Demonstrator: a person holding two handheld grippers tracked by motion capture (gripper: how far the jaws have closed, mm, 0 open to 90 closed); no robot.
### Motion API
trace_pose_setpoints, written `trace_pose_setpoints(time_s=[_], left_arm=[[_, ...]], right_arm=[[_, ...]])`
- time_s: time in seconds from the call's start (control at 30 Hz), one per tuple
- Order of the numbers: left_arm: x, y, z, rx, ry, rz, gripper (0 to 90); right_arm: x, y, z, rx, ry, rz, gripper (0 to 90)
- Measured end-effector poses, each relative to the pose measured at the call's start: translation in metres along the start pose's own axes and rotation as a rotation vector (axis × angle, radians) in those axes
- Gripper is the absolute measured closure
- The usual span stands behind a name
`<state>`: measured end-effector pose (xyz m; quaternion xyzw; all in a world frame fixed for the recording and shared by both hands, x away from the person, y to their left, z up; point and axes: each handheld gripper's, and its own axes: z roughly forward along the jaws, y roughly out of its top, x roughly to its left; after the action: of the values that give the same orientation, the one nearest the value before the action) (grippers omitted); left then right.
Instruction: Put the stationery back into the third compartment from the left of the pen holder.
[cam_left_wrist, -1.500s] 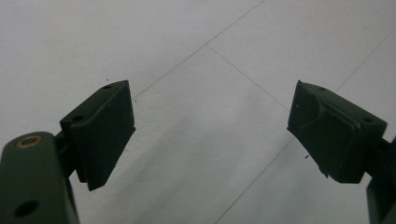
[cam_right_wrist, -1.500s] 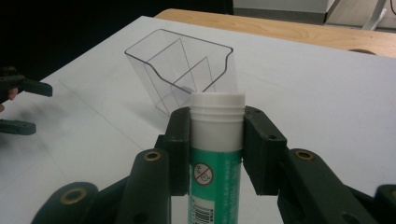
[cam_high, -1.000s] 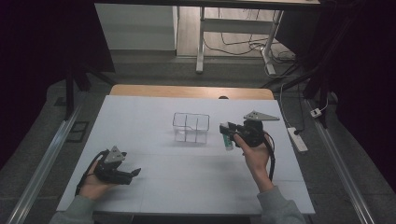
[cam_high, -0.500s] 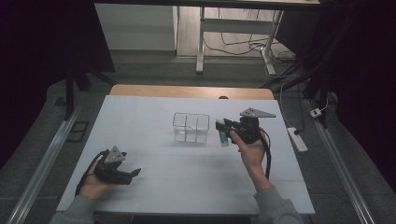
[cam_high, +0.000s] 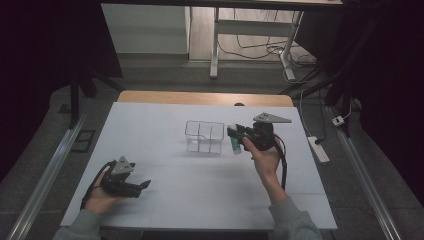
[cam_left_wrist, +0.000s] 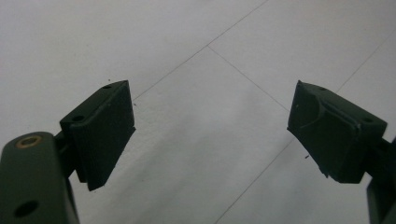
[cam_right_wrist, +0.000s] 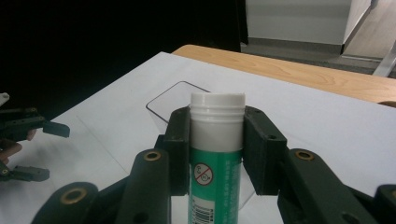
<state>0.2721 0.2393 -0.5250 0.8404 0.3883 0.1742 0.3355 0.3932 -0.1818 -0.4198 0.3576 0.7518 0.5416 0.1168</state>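
Green tube (cam_right_wrist: 215, 154) (white cap up) stands upright, clamped between the right gripper (cam_right_wrist: 217, 140)'s fingers (cam_right_wrist: 178, 144). Nearest on the white bench (cam_high: 200, 200), the left gripper (cam_high: 142, 186) rests low, its fingers (cam_left_wrist: 100, 130) spread wide over bare surface. Farther off, the right gripper holds the tube just beside a clear divided box (cam_high: 204, 136).

We see the left hand (cam_high: 102, 192) at the lower left of the high view, wrapped around the left gripper (cam_high: 142, 185), whose jaws stand wide apart and point toward the frame's right. Right of centre, the right hand (cam_high: 265, 155) rises from a grey sleeve (cam_high: 292, 220) at the bottom edge, holding the right gripper (cam_high: 234, 136) with its jaws pointing left, closed on a green tube (cam_right_wrist: 215, 163)
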Motion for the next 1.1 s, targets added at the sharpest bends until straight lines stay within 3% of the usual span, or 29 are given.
trace_pose_setpoints(time_s=[0.27, 0.6, 1.1], left_arm=[[0.001, -0.001, -0.001, -0.006, -0.003, -0.004, 14.2], [0.001, 0.0, -0.002, -0.012, -0.011, -0.002, 14.2], [0.002, -0.001, -0.001, -0.006, -0.013, -0.002, 14.1]], right_arm=[[-0.001, 0.008, 0.013, -0.024, 0.031, 0.031, 65.0], [-0.001, 0.023, 0.035, -0.027, 0.02, 0.011, 65.0], [-0.01, 0.032, 0.064, -0.043, 0.015, 0.036, 65.0]])
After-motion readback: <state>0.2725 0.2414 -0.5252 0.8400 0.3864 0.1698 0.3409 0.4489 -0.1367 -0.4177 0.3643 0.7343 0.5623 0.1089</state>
